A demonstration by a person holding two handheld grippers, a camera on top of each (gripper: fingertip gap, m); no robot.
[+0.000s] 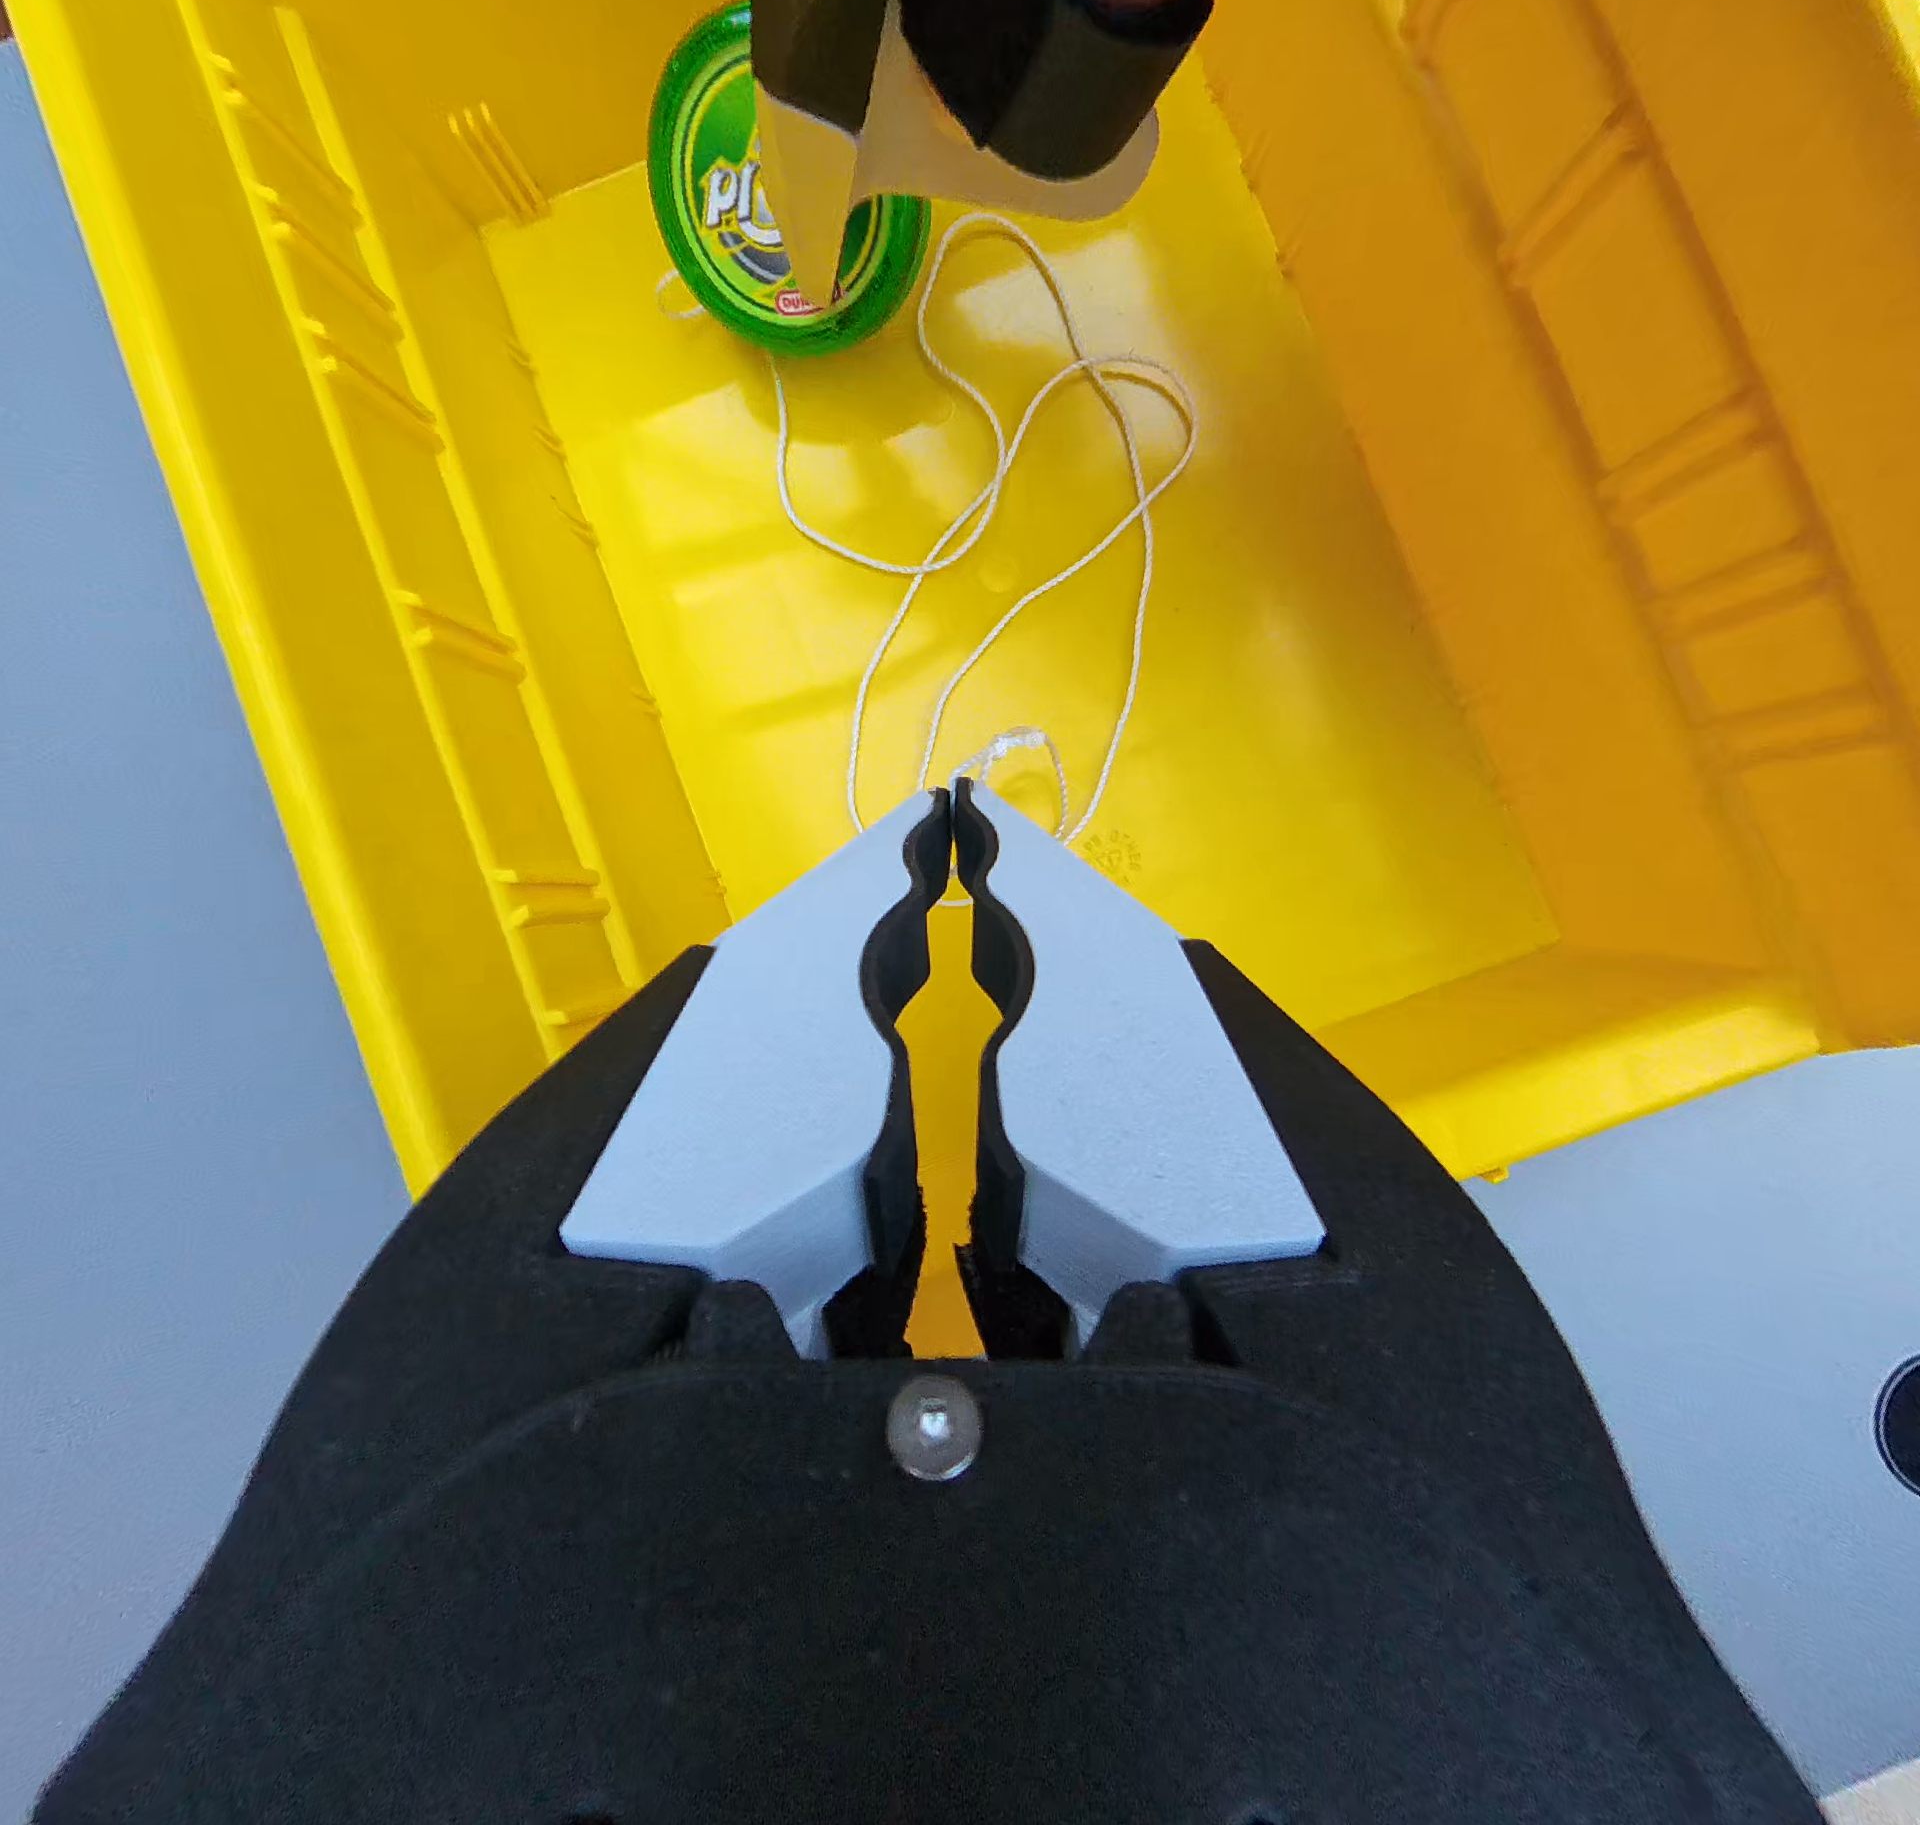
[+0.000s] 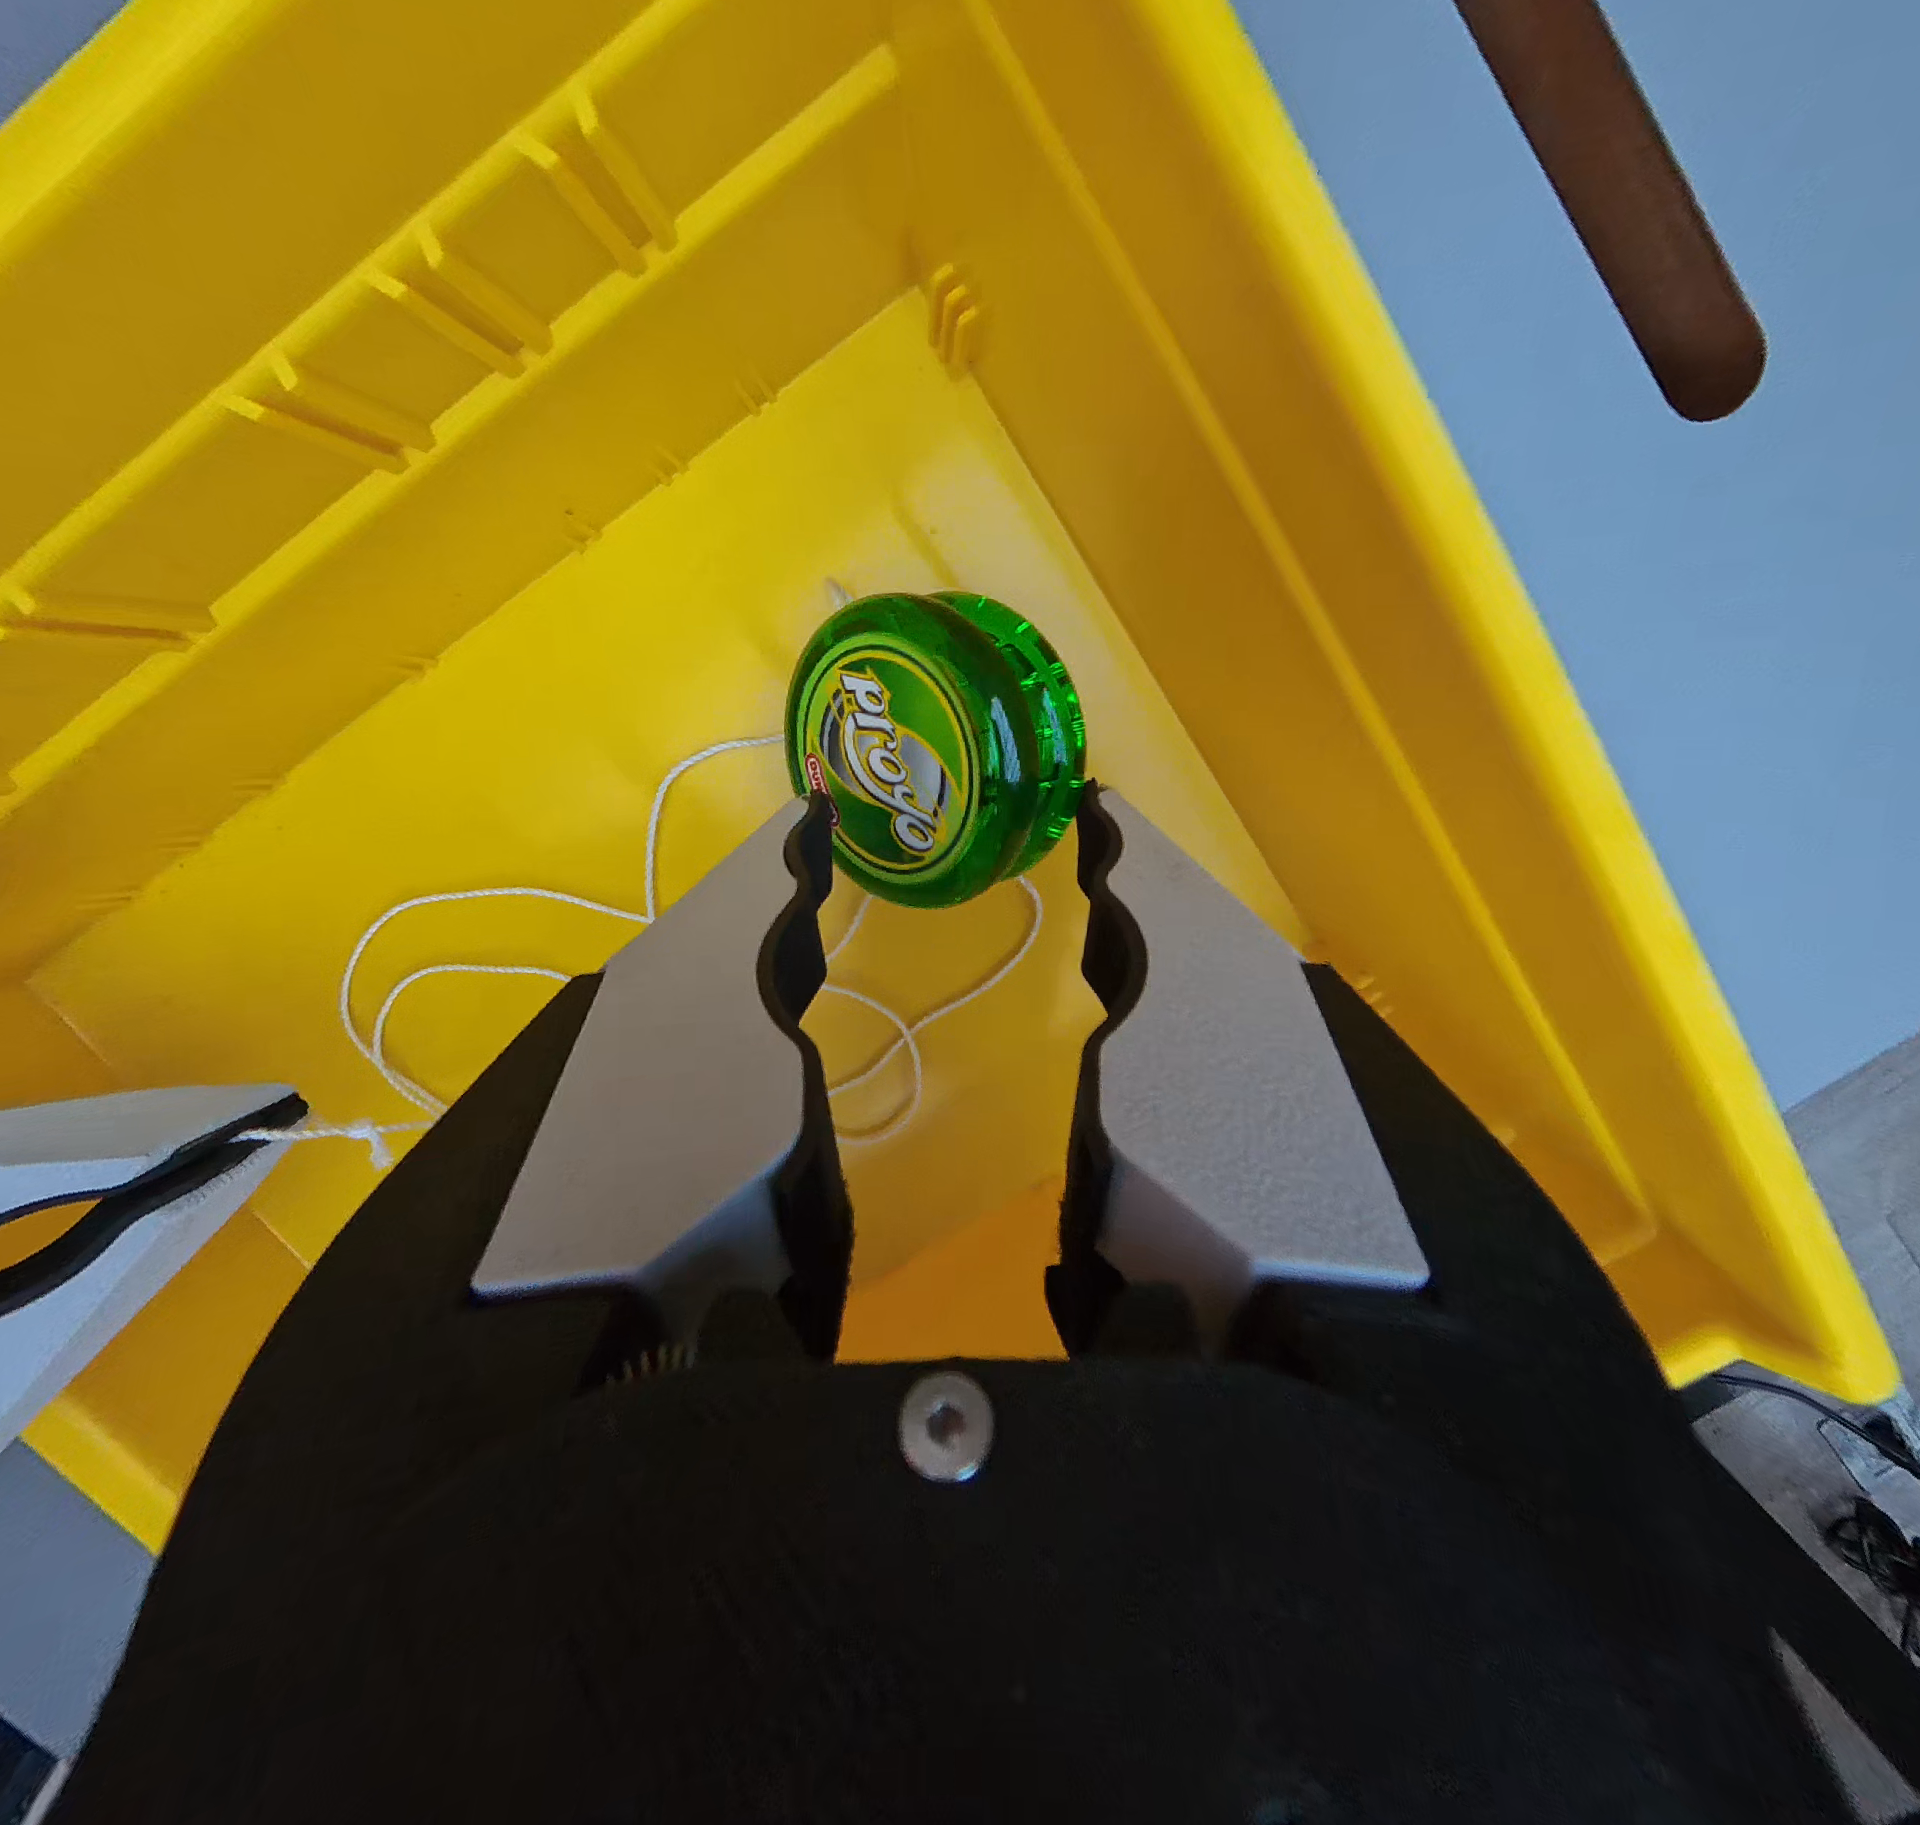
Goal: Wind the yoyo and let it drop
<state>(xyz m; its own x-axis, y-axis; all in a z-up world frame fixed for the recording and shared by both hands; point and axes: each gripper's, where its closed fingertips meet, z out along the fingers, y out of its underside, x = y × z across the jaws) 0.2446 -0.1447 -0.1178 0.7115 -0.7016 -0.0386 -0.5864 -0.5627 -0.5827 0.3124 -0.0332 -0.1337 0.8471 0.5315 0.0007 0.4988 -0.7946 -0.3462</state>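
The yoyo [image 2: 935,749] is sitting near the middle of the right wrist view, inside a yellow bin [image 2: 520,217]. It is made of clear green plastic, with two round halves and a narrow groove between them. The flat side that is facing the camera is carrying a round label in green, silver and yellow, with some writing on it. The yoyo is standing on its edge, tilted a little, close to the far corner of the bin floor.

The right gripper [image 2: 951,807] is holding the yoyo between its two fingertips. One tip is pressing on the label side at the left and the other is touching the rim at the right, so the fingers are apart only by the width of the yoyo. In the left wrist view this gripper is coming down from the top edge and is covering part of the yoyo [image 1: 717,206].

The string [image 1: 997,528] is white and thin, and it is lying in loose loops on the bin floor, in the centre of the left wrist view. It is unwound from the yoyo. Its far end has a small knot and loop, and the left gripper [image 1: 951,794] is pinching it there, with the fingers together at the tips.

In the upper right of the right wrist view a brown rod [image 2: 1600,165] is showing outside the bin.
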